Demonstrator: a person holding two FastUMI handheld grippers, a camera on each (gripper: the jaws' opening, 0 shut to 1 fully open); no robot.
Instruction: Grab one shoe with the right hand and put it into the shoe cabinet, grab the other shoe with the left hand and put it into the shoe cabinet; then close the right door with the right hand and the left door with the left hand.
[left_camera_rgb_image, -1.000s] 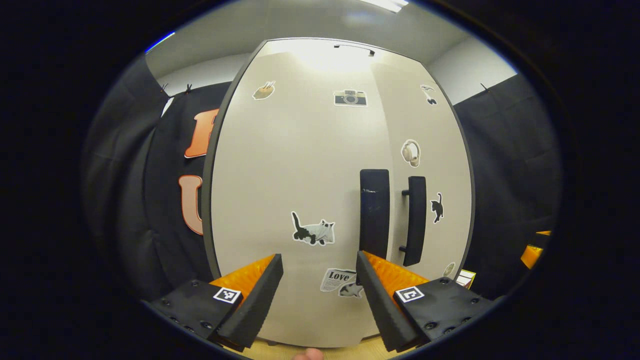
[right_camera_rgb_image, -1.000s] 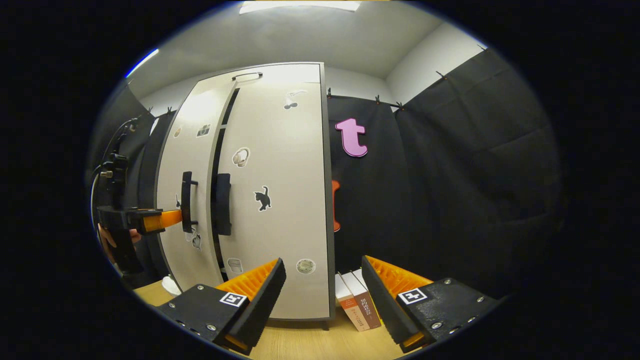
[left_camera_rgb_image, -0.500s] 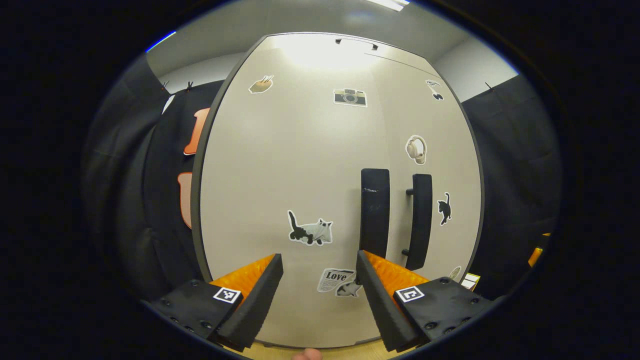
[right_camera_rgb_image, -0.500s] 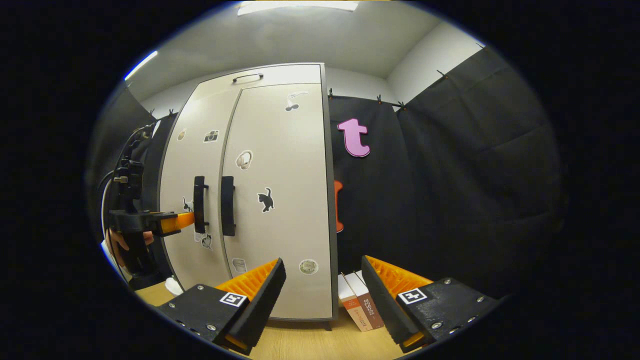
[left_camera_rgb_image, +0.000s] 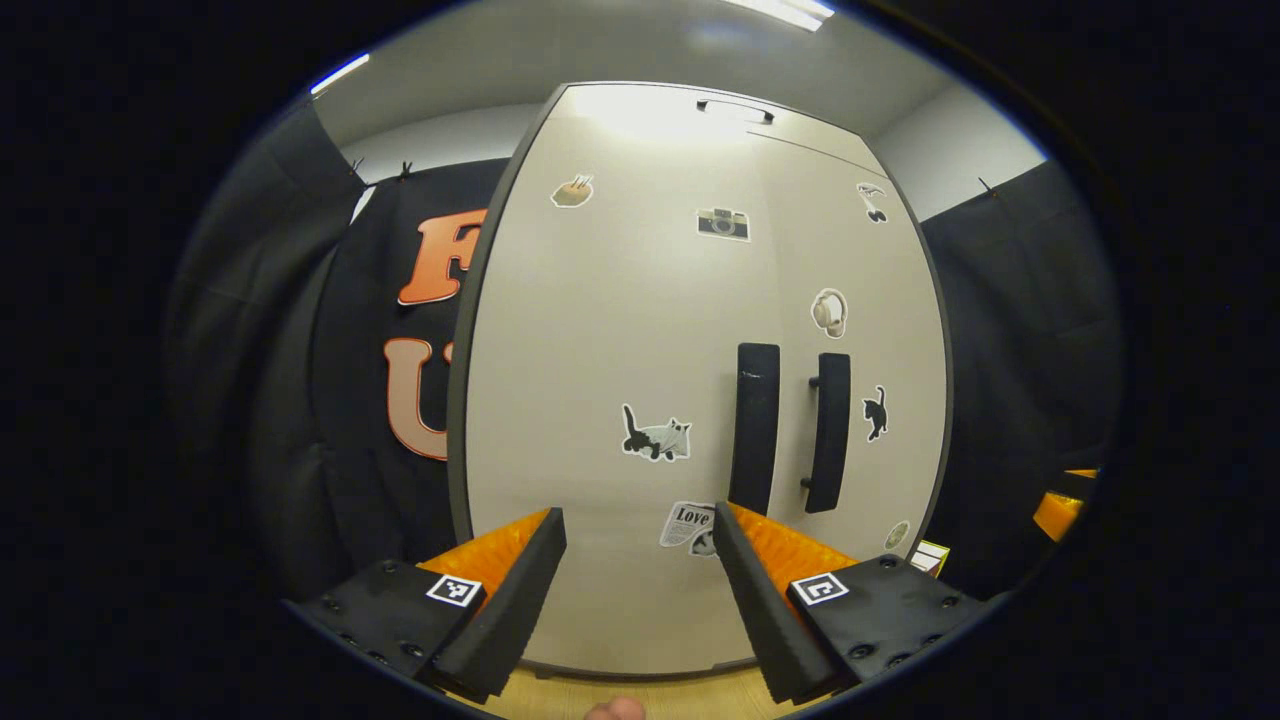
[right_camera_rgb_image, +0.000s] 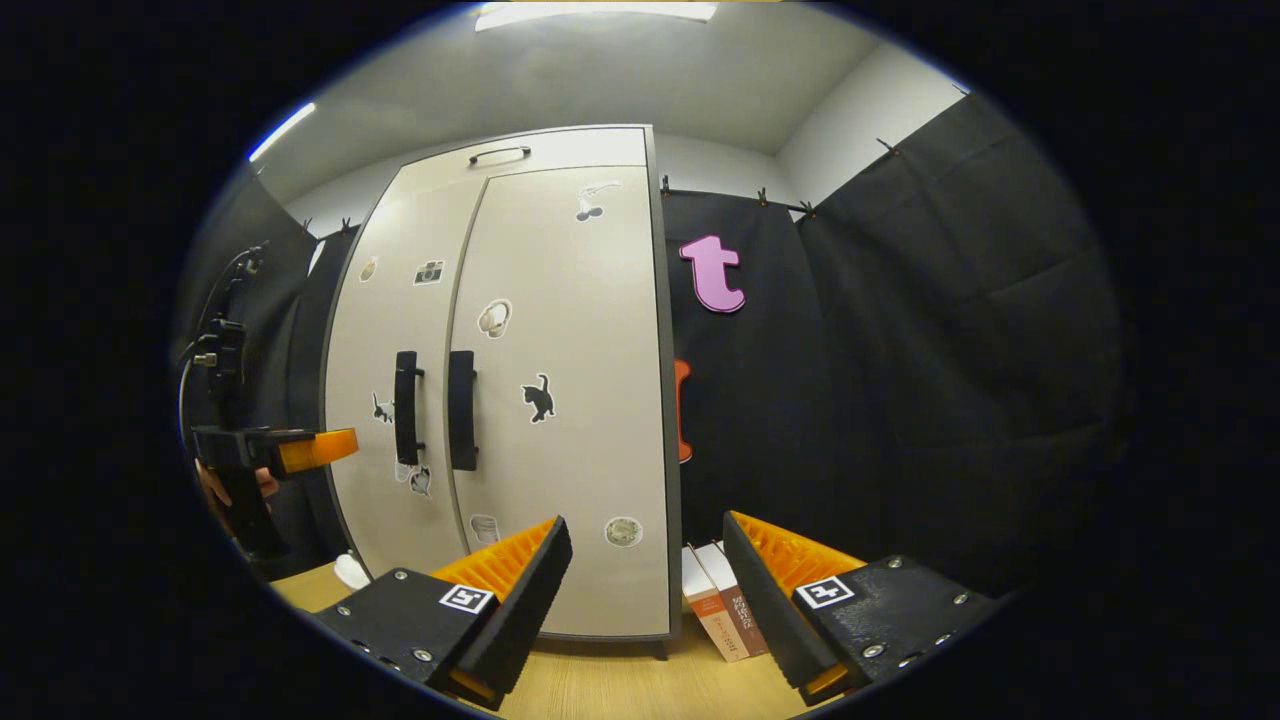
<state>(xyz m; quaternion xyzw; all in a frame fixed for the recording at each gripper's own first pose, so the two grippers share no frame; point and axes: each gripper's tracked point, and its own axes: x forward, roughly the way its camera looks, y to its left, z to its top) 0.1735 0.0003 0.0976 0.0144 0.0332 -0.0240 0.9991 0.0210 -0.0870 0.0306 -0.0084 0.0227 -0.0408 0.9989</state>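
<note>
Fingers of the left hand-held gripper (left_camera_rgb_image: 638, 590) stand spread with nothing between them, low in the left gripper view, above a strip of pale wooden table (left_camera_rgb_image: 640, 695). Just beyond them rises the tall, cream, sticker-dotted shoe cabinet (left_camera_rgb_image: 640, 330), its left door (left_camera_rgb_image: 600, 350) and right door (left_camera_rgb_image: 860, 300) both lying flush. The two upright black bar handles (left_camera_rgb_image: 757, 425) sit side by side at the seam, ahead and slightly right of this hand-held gripper, long axes vertical. The right hand-held gripper (right_camera_rgb_image: 645, 600) is likewise spread and empty in the right gripper view, farther back and off to the cabinet's right, beside some books (right_camera_rgb_image: 715, 600) leaning by the cabinet foot. No shoes are visible; judging by the shut doors, they are inside and the task looks essentially finished. The left hand-held gripper is the nearer one to the handles.
</note>
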